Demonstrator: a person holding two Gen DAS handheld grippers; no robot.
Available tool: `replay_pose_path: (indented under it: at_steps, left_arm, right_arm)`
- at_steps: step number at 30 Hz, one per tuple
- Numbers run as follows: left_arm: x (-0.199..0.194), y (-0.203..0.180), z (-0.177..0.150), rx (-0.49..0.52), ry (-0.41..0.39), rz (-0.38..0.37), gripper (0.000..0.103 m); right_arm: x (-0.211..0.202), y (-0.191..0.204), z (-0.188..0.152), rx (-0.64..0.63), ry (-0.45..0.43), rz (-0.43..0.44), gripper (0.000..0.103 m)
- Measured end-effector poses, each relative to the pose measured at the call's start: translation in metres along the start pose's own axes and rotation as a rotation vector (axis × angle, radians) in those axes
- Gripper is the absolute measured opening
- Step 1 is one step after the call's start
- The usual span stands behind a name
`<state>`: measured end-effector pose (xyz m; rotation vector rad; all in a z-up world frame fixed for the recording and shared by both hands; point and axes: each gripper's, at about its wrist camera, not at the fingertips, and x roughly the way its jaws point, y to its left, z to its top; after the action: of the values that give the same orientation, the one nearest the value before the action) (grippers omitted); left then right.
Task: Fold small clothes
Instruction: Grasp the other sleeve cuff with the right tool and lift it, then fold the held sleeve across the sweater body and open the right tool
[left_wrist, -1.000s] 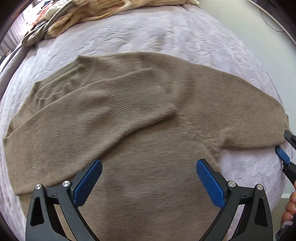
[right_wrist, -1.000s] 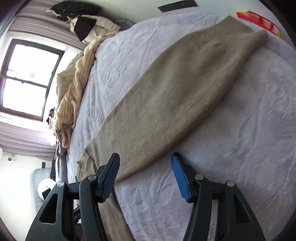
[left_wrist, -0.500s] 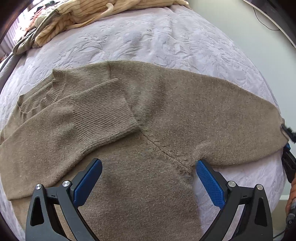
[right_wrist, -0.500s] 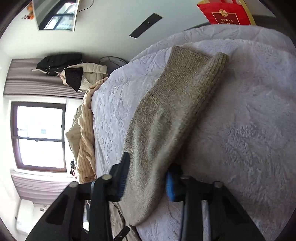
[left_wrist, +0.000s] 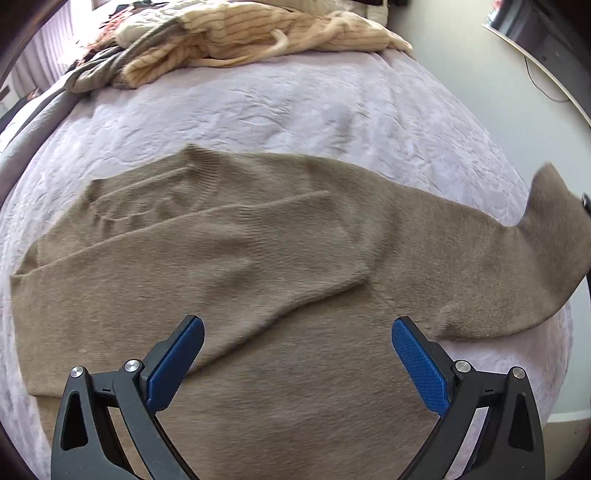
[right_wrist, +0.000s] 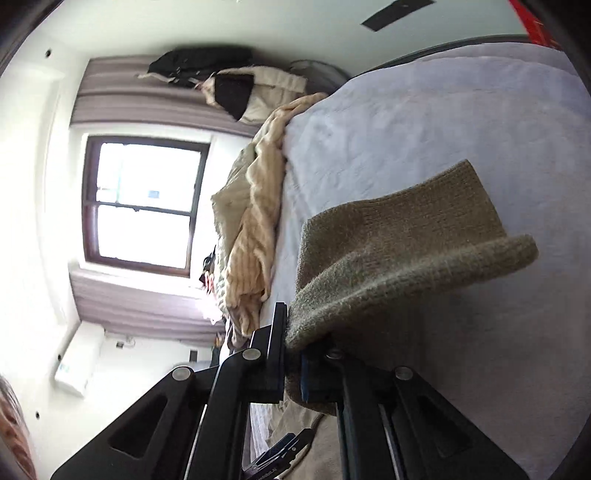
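Lifted since a moment ago, the sweater's right sleeve is clamped in the right hand-held gripper. Left hand-held gripper hovers, fingers apart, over the tan sweater on the bed.

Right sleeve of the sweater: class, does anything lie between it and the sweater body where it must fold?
Nothing visible does. The right gripper holds the right sleeve lifted; the sweater body carries only the already folded left sleeve.
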<state>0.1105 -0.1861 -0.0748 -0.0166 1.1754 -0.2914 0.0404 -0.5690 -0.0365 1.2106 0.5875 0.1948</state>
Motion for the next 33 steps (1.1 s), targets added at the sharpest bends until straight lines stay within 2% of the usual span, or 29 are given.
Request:
replay_pose_path:
  at_steps: [5,8,10,14,17,19,22,23,24,25,26,27,30,32,33]
  left_arm:
    - [-0.012,0.052,-0.005,-0.06,-0.032,0.058,0.102]
    - [-0.016,0.09,-0.011,-0.129,-0.037,0.098,0.102]
    - [-0.02,0.116,-0.019,-0.175,-0.037,0.122,0.102]
    - [-0.029,0.161,-0.037,-0.238,-0.042,0.172,0.102]
    - [-0.03,0.188,-0.051,-0.277,-0.041,0.203,0.102]
    - [-0.027,0.203,-0.061,-0.303,-0.034,0.211,0.102]
    - [-0.021,0.222,-0.074,-0.345,-0.007,0.207,0.102]
    - [-0.02,0.227,-0.077,-0.357,-0.004,0.2,0.102]
    - [-0.02,0.23,-0.08,-0.364,-0.004,0.191,0.102]
    - [-0.021,0.234,-0.083,-0.368,-0.01,0.177,0.102]
    - [-0.022,0.235,-0.085,-0.37,-0.018,0.163,0.102]
    - [-0.024,0.238,-0.087,-0.374,-0.025,0.151,0.102]
    - [-0.03,0.246,-0.09,-0.398,-0.04,0.109,0.102]
    - [-0.035,0.252,-0.091,-0.412,-0.048,0.09,0.102]
    - [-0.039,0.255,-0.092,-0.417,-0.054,0.084,0.102]
  right_arm:
    - [0.088,0.058,-0.04,-0.159,0.182,0.073,0.006]
    - [0.142,0.084,-0.081,-0.227,0.295,0.104,0.006]
    - [0.176,0.097,-0.113,-0.295,0.368,0.089,0.006]
    - [0.236,0.104,-0.183,-0.432,0.527,0.018,0.006]
    - [0.268,0.092,-0.23,-0.517,0.638,-0.067,0.006]
    - [0.284,0.075,-0.251,-0.528,0.702,-0.127,0.006]
    - [0.296,0.051,-0.262,-0.485,0.76,-0.237,0.01]
    - [0.299,0.046,-0.258,-0.457,0.764,-0.261,0.01]
    - [0.296,0.044,-0.254,-0.423,0.753,-0.264,0.021]
    - [0.285,0.042,-0.25,-0.39,0.729,-0.258,0.041]
    - [0.277,0.041,-0.243,-0.352,0.685,-0.253,0.052]
    - [0.266,0.045,-0.237,-0.319,0.647,-0.239,0.059]
    - [0.262,0.041,-0.212,-0.189,0.563,-0.228,0.056]
    - [0.269,0.038,-0.204,-0.115,0.535,-0.208,0.039]
    - [0.274,0.041,-0.204,-0.121,0.528,-0.208,0.025]
